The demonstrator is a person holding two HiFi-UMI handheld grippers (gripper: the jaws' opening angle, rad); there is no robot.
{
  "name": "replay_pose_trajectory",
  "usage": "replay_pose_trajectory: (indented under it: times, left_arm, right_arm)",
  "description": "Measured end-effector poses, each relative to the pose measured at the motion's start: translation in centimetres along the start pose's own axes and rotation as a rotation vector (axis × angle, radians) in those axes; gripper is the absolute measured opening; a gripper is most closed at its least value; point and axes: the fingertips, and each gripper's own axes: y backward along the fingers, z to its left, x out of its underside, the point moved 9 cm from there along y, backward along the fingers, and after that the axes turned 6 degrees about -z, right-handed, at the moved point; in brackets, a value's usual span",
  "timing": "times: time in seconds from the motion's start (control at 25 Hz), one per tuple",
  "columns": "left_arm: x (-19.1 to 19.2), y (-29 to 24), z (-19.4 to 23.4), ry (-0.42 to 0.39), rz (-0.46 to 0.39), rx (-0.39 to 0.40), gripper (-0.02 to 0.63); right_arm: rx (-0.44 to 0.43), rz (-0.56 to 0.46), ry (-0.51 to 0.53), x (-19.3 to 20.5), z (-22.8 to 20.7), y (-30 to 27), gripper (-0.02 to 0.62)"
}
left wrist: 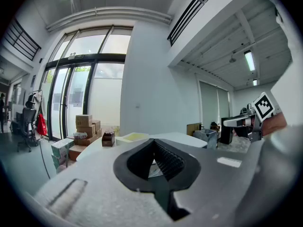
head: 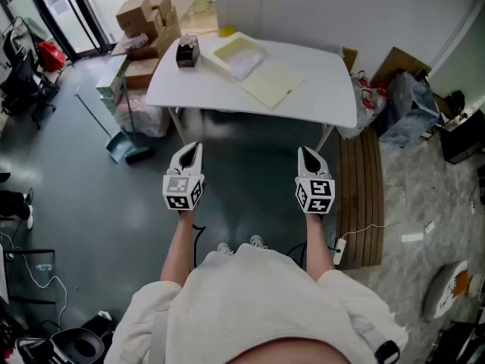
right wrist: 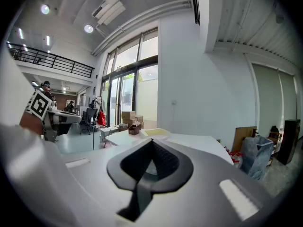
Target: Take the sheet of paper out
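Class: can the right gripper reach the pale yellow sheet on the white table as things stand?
Probably not: the right gripper hangs short of the white table; nothing blocks the pale yellow sheet, though.

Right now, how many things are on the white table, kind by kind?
Small dark brown box: 1
Pale yellow tray: 1
White sheet in the tray: 1
Flat pale yellow folder: 1
Total: 4, leaving out a yellow bit at the far edge, too small to place.
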Motion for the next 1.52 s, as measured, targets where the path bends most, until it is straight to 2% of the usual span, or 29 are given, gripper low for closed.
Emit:
replay_pose_trajectory:
  times: [0.48, 1.16, 1.52]
  left_arm:
    - [-0.1, -2.3, -1.3, -0.022, 0.003, -0.008, 0.003]
    - [1.3, -5.9, -3.7, -0.004, 0.033, -0.099, 0.003]
    - [2.8, -9.0, -0.9, 0.017, 0.051, -0.099, 0.003]
  right_arm:
    - [-0.019, -0.032, -0.027, 0.5, -2.0, -0.9, 0.000]
    - [-0.138, -0.005, 0.011, 2.4, -6.6, -5.4, 0.000]
    - [-0.176, 0.027, 0.033, 3.4, -6.1, -9.7, 0.002]
